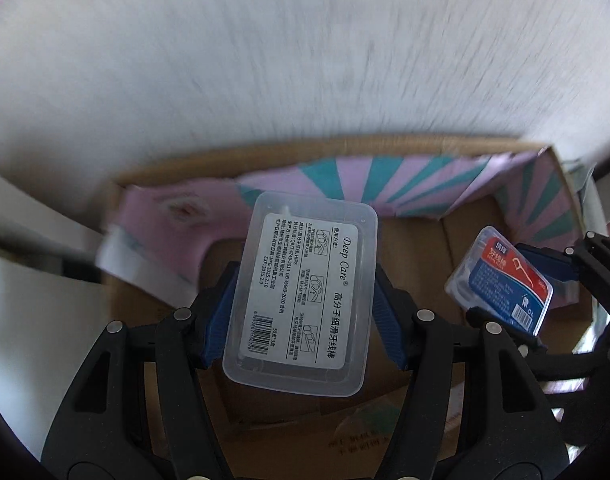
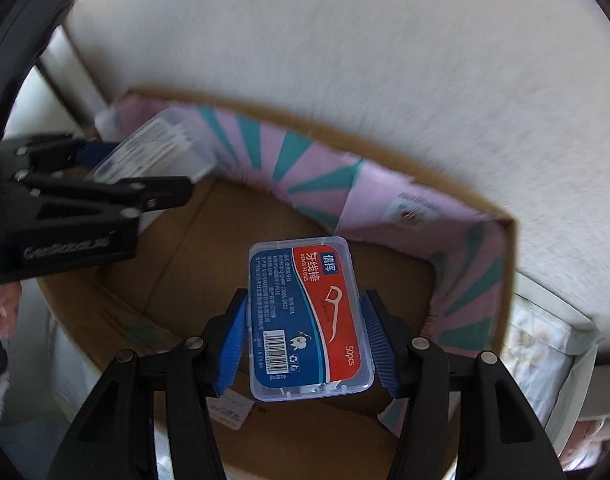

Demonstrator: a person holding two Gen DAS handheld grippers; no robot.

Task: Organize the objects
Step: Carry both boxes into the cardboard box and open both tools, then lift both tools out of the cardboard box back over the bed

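My left gripper point(image 1: 303, 312) is shut on a clear floss-pick box with a white label point(image 1: 305, 292) and holds it over an open cardboard box point(image 1: 417, 256). My right gripper point(image 2: 305, 336) is shut on a clear floss-pick box with a red and blue label point(image 2: 311, 316), also over the cardboard box point(image 2: 193, 264). The right gripper point(image 1: 521, 280) and its red and blue box point(image 1: 501, 280) show at the right of the left wrist view. The left gripper point(image 2: 145, 168) and its clear box point(image 2: 157, 148) show at the upper left of the right wrist view.
The cardboard box has pink and teal striped inner flaps point(image 1: 385, 176) point(image 2: 305, 176) and a bare brown bottom. It stands against a white textured surface point(image 1: 305, 60). A white container edge point(image 2: 545, 344) lies to the right of the box.
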